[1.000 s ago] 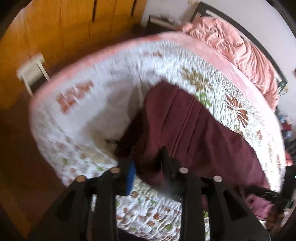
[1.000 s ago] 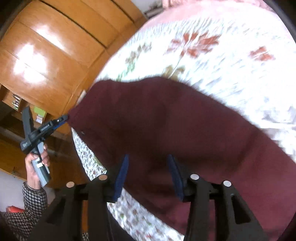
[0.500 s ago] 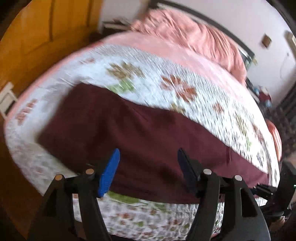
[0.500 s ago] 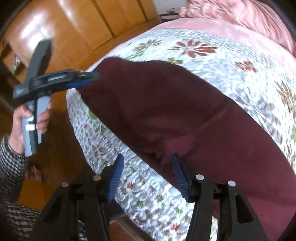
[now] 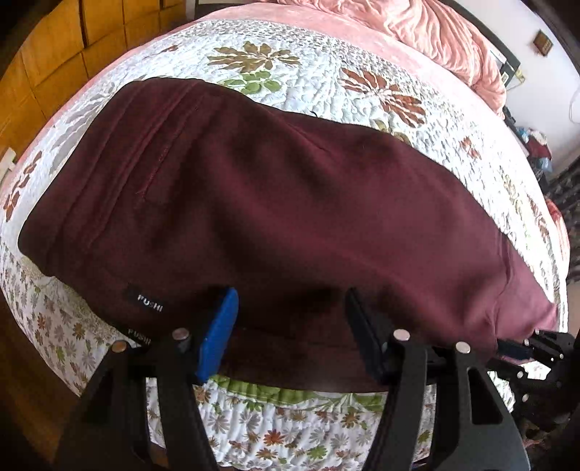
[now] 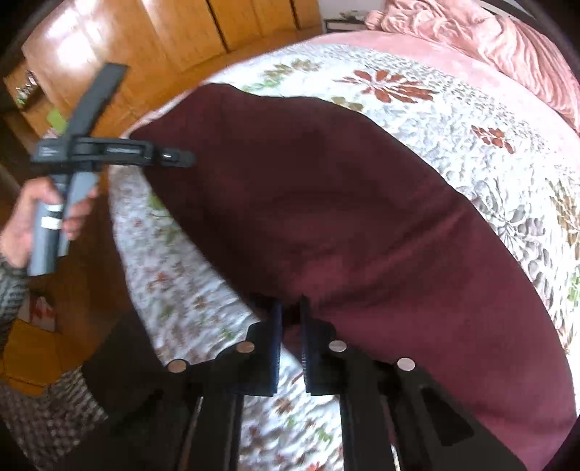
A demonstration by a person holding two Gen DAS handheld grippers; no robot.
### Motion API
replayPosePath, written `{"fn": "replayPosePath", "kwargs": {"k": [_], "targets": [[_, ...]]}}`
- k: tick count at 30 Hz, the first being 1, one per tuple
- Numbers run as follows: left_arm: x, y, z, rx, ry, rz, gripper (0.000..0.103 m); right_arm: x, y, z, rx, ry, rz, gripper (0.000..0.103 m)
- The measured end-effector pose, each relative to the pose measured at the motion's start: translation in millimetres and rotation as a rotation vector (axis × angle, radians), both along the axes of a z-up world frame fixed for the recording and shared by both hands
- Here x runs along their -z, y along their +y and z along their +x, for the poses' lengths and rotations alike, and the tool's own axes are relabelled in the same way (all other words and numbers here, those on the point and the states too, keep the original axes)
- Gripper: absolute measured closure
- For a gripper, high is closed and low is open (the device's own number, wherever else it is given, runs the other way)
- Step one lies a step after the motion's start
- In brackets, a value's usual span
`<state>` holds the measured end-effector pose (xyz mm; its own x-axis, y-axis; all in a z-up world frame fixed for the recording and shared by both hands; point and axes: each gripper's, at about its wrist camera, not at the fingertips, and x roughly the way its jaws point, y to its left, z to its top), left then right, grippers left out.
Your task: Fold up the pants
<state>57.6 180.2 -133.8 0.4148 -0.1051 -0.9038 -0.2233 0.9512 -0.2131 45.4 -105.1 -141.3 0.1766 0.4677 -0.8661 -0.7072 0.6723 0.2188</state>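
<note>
A bedroom with wooden wardrobe doors (image 6: pixel 181 40) at the far left and a bed under a white floral quilt (image 5: pixel 326 83) framed the scene, a rumpled pink blanket (image 5: pixel 435 29) heaped at the far end of the mattress.

At the near edge of the bed the right gripper (image 6: pixel 290 308) had drawn its jaws almost together on the hem of the maroon pants (image 5: pixel 290 203), a small pucker of cloth pinched between the pads, apparently to anchor that end before a fold. In the left wrist view the same gripper appeared at the far right, touching the narrow leg end of the garment.

The left gripper (image 5: pixel 290 311) stood about half open with its jaws closing, its blue pad (image 5: pixel 217 333) and the black one straddling the near edge of the pants close to the waistband. Cloth lay between the fingers, but the pads did not yet press on it. From the right wrist view that gripper was seen side-on at the left of the bed, held by a hand (image 6: pixel 25 224) in a checked sleeve (image 6: pixel 11 290).

The pants lay flat across the quilt, apparently already doubled leg over leg, with the waistband to the left and the cuffs to the right. A stitched pocket seam (image 5: pixel 159 163) faced up and a small black brand label (image 5: pixel 145 300) marked the near left corner. With one tool at each end of the near edge, the pair seemed set to lift that edge together; the fold across the length looked not yet made.
</note>
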Motion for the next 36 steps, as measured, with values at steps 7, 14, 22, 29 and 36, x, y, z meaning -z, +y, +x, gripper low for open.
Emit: {"fn": "replayPosePath", "kwargs": {"k": [7,14,22,29,36], "targets": [[6,-8,3,0.024,0.012,0.055,0.044,21,-16,10,0.078,0.122,0.077,0.089],[-47,-65,5,0.075,-0.099,0.086,0.035,-15,-114,10,0.315,0.208,0.301,0.072],[-26,-184,36,0.262,-0.073,-0.046,0.034,-22,-289,-22,0.783,0.227,0.317,0.056],[1,-258,37,0.362,-0.034,0.002,0.017,7,-376,-50,1.021,0.34,0.34,0.046],[28,-279,32,0.418,0.016,0.124,0.014,53,-420,-51,1.137,0.419,0.574,0.048]]}}
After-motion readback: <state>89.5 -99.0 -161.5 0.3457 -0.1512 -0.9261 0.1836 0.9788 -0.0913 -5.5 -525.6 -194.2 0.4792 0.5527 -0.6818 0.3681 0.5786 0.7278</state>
